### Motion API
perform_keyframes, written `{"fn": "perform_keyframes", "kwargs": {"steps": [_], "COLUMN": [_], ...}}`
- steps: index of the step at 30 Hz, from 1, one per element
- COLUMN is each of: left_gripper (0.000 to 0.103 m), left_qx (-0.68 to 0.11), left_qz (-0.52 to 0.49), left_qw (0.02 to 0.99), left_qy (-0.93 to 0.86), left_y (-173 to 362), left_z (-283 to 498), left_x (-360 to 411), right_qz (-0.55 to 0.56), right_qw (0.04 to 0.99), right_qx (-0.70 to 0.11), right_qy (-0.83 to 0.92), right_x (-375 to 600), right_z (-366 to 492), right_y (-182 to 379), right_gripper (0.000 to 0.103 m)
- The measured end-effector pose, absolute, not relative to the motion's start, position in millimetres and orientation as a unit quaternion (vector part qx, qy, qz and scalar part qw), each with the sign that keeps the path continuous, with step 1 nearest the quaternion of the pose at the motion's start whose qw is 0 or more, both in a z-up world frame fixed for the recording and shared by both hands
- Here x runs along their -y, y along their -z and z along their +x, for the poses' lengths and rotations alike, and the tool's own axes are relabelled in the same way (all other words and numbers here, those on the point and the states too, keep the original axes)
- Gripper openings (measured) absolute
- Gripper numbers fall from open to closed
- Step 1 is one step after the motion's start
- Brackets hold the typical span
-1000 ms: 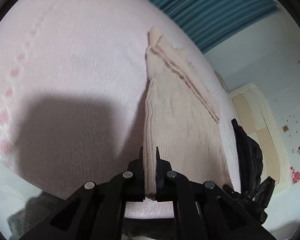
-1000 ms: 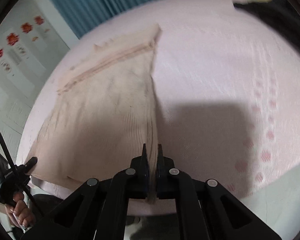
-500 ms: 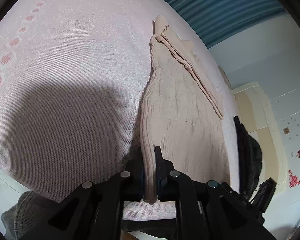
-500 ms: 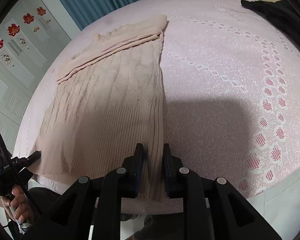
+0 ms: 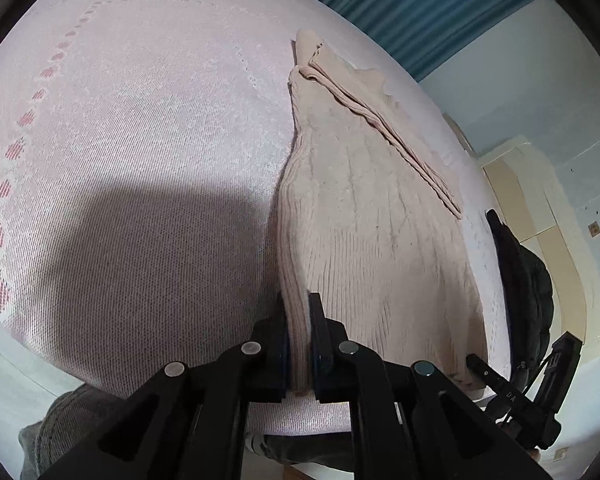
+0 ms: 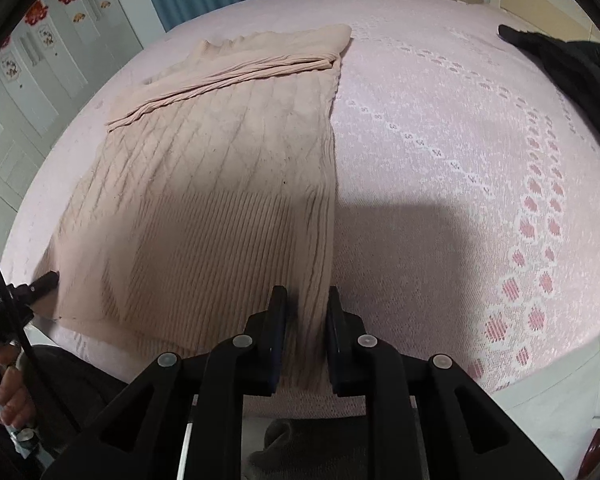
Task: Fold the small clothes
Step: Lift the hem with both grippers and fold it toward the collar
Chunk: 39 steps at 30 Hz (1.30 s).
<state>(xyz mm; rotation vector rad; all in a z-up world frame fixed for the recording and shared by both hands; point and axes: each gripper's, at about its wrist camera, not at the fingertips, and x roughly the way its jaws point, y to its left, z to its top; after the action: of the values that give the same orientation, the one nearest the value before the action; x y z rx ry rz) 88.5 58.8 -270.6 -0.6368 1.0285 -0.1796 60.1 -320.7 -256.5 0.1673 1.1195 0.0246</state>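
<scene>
A beige knit sweater [image 6: 204,184] lies flat on the pink bedspread [image 6: 440,140], folded lengthwise with a sleeve laid across its far end. It also shows in the left wrist view [image 5: 380,216]. My left gripper [image 5: 298,304] is shut on the sweater's near hem corner at its left edge. My right gripper [image 6: 306,300] has its jaws parted around the hem at the sweater's right edge, the cloth lying loose between them.
A black garment [image 6: 572,64] lies at the bed's far right; it shows in the left wrist view [image 5: 524,272] at the right edge. Blue curtains [image 5: 420,0] and white cupboards [image 6: 32,64] stand behind. The left gripper's tip [image 6: 40,284] shows at the hem.
The sweater was lowered flat onto the bed. My right gripper's jaws went from pinched on the hem to parted. My left gripper stayed shut on the cloth.
</scene>
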Motion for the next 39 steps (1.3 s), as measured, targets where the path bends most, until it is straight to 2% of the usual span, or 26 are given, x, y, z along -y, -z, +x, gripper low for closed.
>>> {"fn": "perform_keyframes", "kwargs": {"steps": [6,7,8,18,39], "left_gripper": [0.008,0.007,0.007,0.006,0.006], "left_qx": [-0.483,-0.481,-0.479,-0.452,-0.414], "left_qz": [-0.331,-0.335,-0.338,-0.359,-0.36], "left_qw": [0.806,0.805,0.805,0.808,0.825], "left_qy": [0.087,0.09,0.091,0.116,0.134], "left_y": [273.9,273.9,273.7,259.6,188.1], "left_z": [88.5,88.4,88.4,79.0,16.3], "left_x": [-64.5,-65.4,-66.3,-76.9,-95.2], "right_qz": [0.101,0.106,0.116,0.232,0.249], "right_qw": [0.843,0.843,0.843,0.84,0.874], "right_qx": [-0.528,-0.527,-0.525,-0.487,-0.406], "right_qy": [-0.016,-0.016,-0.021,-0.052,-0.096], "right_x": [325.0,326.6,329.6,357.2,360.5], "right_z": [57.3,57.1,56.0,38.3,-41.4], "right_y": [256.3,255.9,255.2,245.2,150.8], "right_gripper": [0.017,0.014,0.006,0.004,0.004]}}
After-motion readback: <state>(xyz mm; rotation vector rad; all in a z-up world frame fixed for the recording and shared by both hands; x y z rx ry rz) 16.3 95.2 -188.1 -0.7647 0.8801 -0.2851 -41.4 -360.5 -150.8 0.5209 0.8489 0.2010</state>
